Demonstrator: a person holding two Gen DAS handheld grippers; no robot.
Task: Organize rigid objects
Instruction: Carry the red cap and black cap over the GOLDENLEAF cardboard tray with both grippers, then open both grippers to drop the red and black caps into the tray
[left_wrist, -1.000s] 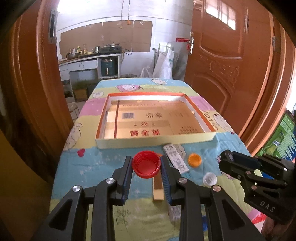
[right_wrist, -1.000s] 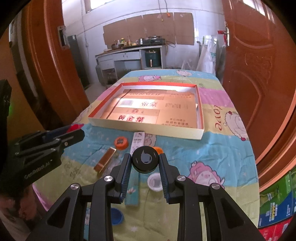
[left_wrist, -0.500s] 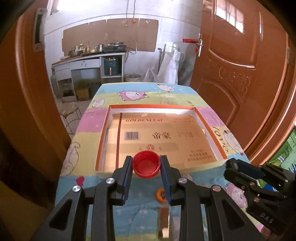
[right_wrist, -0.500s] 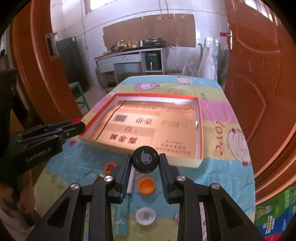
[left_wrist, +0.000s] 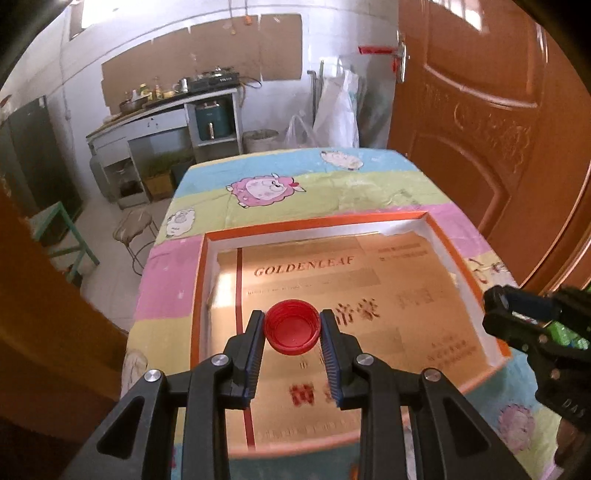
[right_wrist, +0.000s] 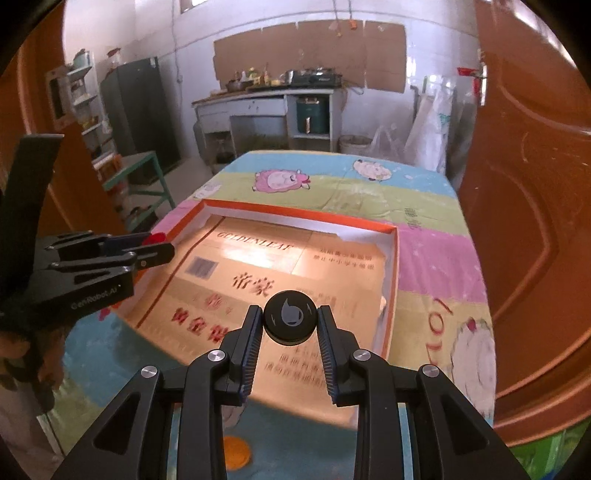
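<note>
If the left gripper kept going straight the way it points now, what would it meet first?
Probably the gold floor of the shallow box: the left gripper, shut on the red cap, points down into it. Depth is uncertain.

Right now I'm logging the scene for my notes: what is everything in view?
red cap: 1, red, open side to the camera, held over the tray
black cap: 1, black with grey drop mark, held over the tray
tray: 1, orange rim, white walls, gold printed floor, on the table
orange cap: 1, orange, on the cloth near the tray
cloth: 1, pastel with sheep, covers the table
left gripper: 1, black, shut on red cap
right gripper: 1, black, shut on black cap
</note>
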